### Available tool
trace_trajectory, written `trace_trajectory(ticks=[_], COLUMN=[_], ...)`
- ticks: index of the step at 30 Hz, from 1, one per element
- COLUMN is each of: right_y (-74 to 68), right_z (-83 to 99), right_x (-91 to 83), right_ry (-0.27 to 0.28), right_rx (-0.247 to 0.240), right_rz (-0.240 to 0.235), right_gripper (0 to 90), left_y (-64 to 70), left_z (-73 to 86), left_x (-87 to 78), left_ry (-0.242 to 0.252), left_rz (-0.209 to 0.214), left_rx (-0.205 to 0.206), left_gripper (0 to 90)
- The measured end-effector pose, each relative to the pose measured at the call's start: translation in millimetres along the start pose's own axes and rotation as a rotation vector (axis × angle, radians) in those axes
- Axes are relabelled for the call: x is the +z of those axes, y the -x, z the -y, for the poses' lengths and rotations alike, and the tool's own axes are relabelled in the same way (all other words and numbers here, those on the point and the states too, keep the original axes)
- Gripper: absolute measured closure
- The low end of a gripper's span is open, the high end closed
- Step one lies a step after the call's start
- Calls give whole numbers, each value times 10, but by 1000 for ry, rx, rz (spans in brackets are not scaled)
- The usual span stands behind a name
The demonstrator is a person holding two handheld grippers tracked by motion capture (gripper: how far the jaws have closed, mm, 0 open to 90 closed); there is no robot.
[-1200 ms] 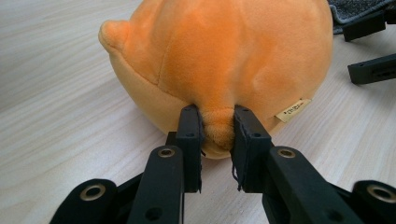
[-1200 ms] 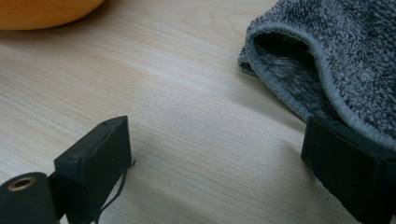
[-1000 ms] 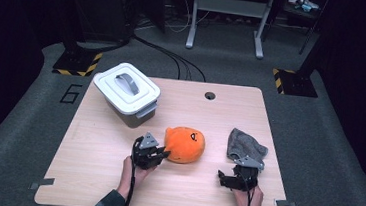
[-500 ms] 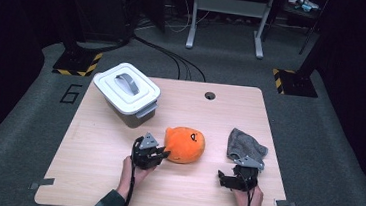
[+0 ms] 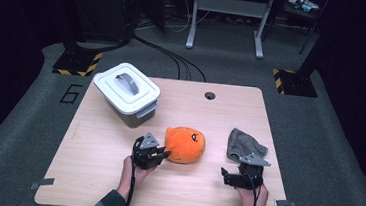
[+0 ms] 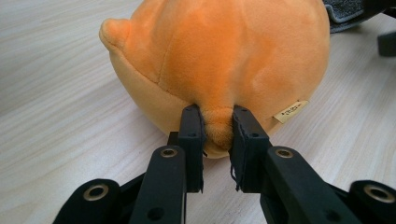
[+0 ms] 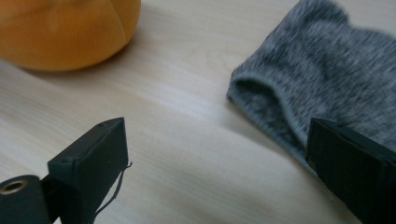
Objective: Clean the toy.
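Jaws of the left gripper (image 6: 217, 135) pinch a fold of the round orange plush toy (image 6: 219, 56); right gripper (image 7: 217, 154) spread wide.

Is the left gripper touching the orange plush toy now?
Touching. In the left gripper view, the left gripper pinches a fold of the orange plush toy between both jaws.

My left claw (image 6: 217, 140) sat low, just over the surface, with its two black jaws squeezed close together on something soft. My right claw (image 7: 219, 163) lay low too, with its jaws spread wide apart. My hands held both claws from behind.
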State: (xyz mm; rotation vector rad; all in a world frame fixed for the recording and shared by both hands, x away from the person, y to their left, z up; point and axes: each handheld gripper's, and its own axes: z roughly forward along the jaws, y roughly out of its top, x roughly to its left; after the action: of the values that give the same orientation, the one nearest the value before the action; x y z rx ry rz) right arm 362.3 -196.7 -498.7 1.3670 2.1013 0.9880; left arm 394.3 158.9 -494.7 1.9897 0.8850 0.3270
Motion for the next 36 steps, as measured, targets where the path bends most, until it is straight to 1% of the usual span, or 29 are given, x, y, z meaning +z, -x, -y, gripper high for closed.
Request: trace_trajectory(ticks=[2, 5, 6, 7, 8, 11, 13, 14, 17, 18, 19, 20, 21, 22, 23, 24, 25, 26, 28, 30, 33, 34, 35, 36], right_y=[36, 118, 152, 180, 220, 351, 401, 436, 525, 535, 546, 561, 567, 559, 576, 572, 566, 578, 587, 589, 601, 604, 603, 614], right_z=[-71, -186, -222, -248, -282, -365, -407, -426, -466, -477, -481, -484, -484, -487, -483, -478, -471, -459, -435, -420, -394, -383, -378, -369], right_x=[-42, -63, -50, -31, 2, 91, 147, 183, 335, 384, 424, 476, 532, 563, 607, 641, 667, 688, 696, 689, 657, 645, 627, 616], right_ry=[13, 23, 23, 14, -1, -16, -26, -38, -79, -96, -113, -122, -137, -162, -174, -188, -210, -209, -202, -191, -163, -148, -145, -134], right_rx=[-11, 8, 0, 8, 23, 48, 69, 73, 108, 126, 133, 133, 132, 149, 132, 130, 136, 135, 150, 147, 159, 162, 168, 166], right_rz=[16, 43, 54, 66, 70, 95, 108, 112, 131, 136, 136, 133, 141, 144, 142, 145, 152, 149, 147, 152, 162, 168, 171, 171], right_gripper=[41, 23, 10, 0, 0, 0, 0, 0, 0, 0, 0, 0, 17, 20, 26, 44, 60, 66, 98, 144, 269, 331, 397, 442], left_y=[-3, -5, -6, -6, -5, -7, -11, -13, -21, -23, -23, -24, -29, -30, -28, -31, -28, -30, -30, -40, -37, -36, -36, -39], left_z=[3, 3, 2, 2, 2, 8, 9, 10, 13, 13, 13, 13, 12, 11, 9, 6, 5, 3, 0, -2, -2, -3, -2, -5], left_x=[-3, -5, -5, -4, -1, -6, -7, -6, -5, -4, -3, -4, -4, -4, -3, -4, -2, -3, -2, -4, -3, -2, -1, -2], left_ry=[-2, -5, -5, -4, -2, -6, -6, -5, -5, -4, -4, -5, -4, -6, -6, -8, -7, -8, -10, -12, -12, -12, -12, -15], left_rz=[3, 5, 6, 4, 2, 5, 7, 8, 10, 10, 10, 10, 10, 10, 10, 10, 12, 13, 15, 15, 17, 18, 21, 23], left_rx=[0, 2, 1, 2, 3, 2, 0, -1, -1, -3, -7, -5, -1, -2, 1, 8, 1, 0, 1, 9, 5, 5, -1, -2], left_gripper=[759, 758, 758, 758, 758, 758, 758, 758, 758, 758, 758, 758, 758, 758, 758, 758, 758, 757, 757, 755, 752, 752, 752, 752])
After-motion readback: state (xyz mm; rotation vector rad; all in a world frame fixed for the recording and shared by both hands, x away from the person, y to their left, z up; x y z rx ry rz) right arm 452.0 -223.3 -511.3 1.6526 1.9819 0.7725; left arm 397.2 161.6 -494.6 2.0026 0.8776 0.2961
